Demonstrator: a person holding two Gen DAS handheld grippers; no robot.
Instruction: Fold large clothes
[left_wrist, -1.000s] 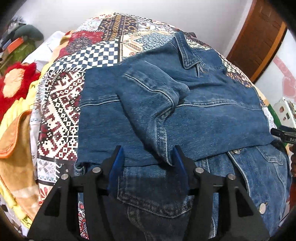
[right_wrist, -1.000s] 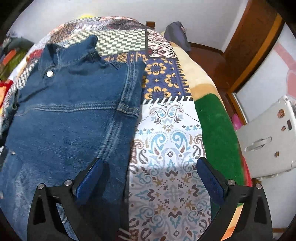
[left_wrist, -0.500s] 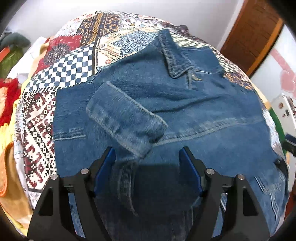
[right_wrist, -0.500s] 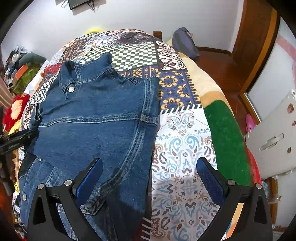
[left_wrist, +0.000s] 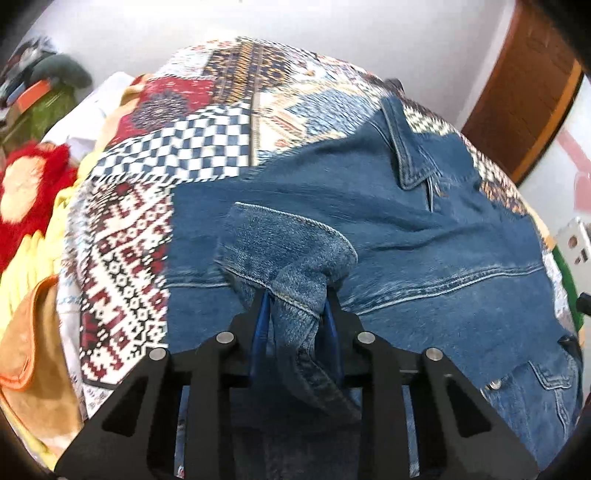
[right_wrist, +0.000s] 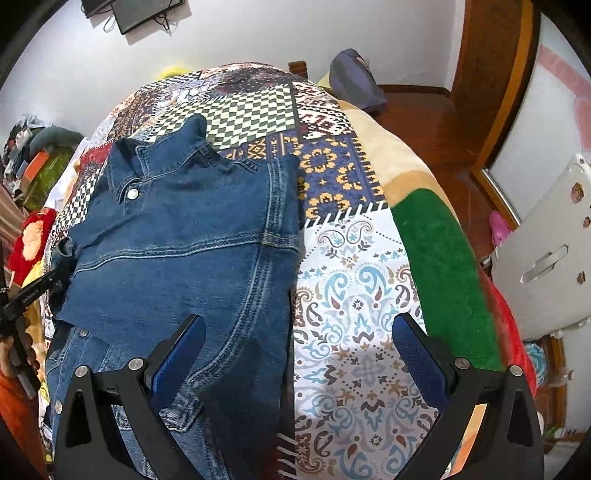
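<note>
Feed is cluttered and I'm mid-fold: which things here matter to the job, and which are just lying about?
In the job:
denim jacket
its sleeve cuff, clamped in the left hand-held gripper
right hand-held gripper, open
patchwork bedspread underneath

Lying about:
red plush toy
white case
grey bag

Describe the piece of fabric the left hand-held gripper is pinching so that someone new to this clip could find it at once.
Start at the patchwork bedspread, then the denim jacket spread on it. The pinched piece is the jacket's sleeve cuff, bunched between the blue pads of the left hand-held gripper. Unlike the flat panels around it, it stands up crumpled, paler, with tan stitching.
</note>
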